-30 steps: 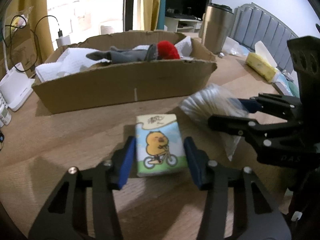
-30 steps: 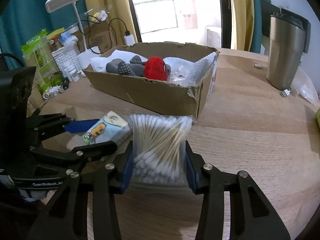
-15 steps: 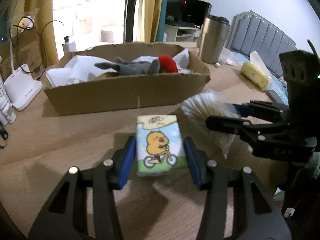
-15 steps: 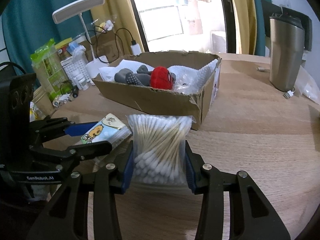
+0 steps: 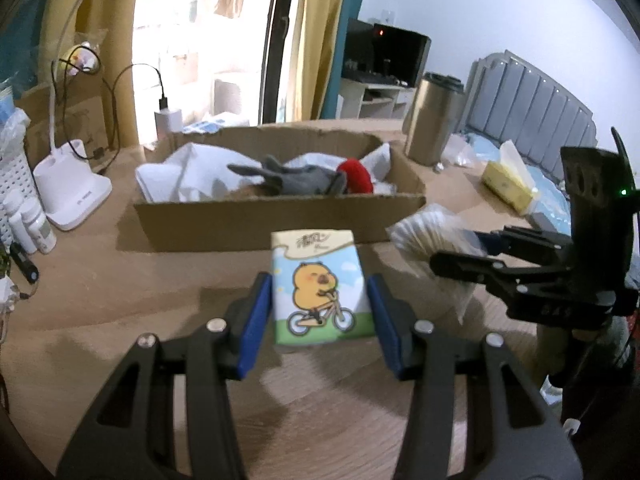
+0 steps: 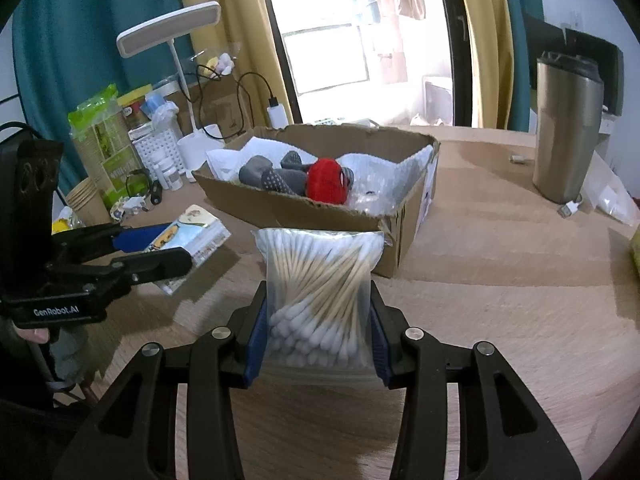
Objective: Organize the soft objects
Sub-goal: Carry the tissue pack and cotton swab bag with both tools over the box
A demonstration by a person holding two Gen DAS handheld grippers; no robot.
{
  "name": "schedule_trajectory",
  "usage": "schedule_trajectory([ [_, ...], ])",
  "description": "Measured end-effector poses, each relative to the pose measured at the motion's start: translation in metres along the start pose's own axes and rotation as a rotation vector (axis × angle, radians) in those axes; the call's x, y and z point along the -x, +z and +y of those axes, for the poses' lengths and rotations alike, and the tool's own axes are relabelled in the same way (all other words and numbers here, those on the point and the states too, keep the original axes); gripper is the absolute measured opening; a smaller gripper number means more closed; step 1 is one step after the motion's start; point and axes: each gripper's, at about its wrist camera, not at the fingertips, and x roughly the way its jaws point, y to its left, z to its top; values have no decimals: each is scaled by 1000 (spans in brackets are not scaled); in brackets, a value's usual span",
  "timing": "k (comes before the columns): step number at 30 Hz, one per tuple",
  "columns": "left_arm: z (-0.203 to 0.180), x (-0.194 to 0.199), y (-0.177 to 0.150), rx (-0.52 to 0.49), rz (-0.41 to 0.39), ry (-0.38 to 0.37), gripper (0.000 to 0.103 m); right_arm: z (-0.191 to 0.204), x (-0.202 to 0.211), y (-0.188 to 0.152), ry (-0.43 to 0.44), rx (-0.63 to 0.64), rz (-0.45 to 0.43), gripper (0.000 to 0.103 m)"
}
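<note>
Gripping a tissue pack (image 5: 322, 288) lengthwise toward the cardboard box (image 5: 280, 216), left gripper (image 5: 320, 316); right gripper (image 6: 318, 328) clamps cotton-swab bag (image 6: 320, 288), swabs pointing boxward.

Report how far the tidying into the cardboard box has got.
Done: the cardboard box already holds grey socks, a red plush and white wrapping. In hand: the left gripper grips the tissue pack, the right gripper the cotton swab bag; both appear lifted off the table, short of the box. Left: placing both inside.
</note>
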Motion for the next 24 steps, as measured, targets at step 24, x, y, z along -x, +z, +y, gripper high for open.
schedule_trajectory([
  [24, 26, 23, 30, -19, -126, 27, 50, 2, 8, 36, -33, 40, -72, 46],
])
